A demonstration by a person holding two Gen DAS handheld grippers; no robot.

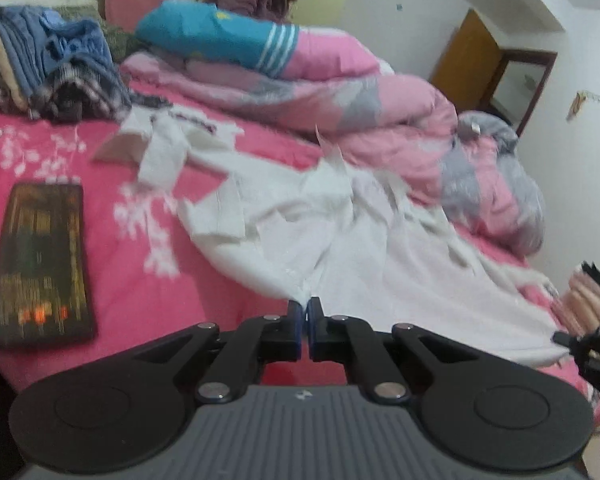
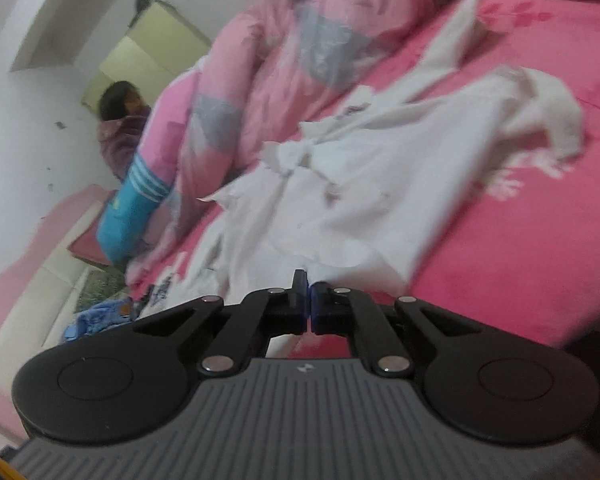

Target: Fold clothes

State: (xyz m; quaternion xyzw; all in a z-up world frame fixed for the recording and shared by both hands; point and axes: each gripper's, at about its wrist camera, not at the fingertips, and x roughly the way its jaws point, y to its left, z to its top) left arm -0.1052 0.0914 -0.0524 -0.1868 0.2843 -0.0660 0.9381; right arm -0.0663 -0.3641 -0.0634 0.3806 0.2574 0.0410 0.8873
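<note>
White garment (image 1: 380,248) pinched in both tongs' closed tips.

You have a bed under a bright pink sheet with white leaf print (image 1: 112,276). On it: a crumpled white cloth garment (image 1: 360,240) at centre, a dark rectangular phone (image 1: 40,264) at 9 o'clock, stacked folded clothes (image 1: 52,64) at 10, a pink-and-grey quilt (image 1: 400,112) at 1.

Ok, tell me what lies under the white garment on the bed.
The white garment lies crumpled on the pink flowered bedsheet, its far edge against the pink and grey quilt. Both tongs pinch its near edge. Whatever lies beneath its middle is covered.
</note>
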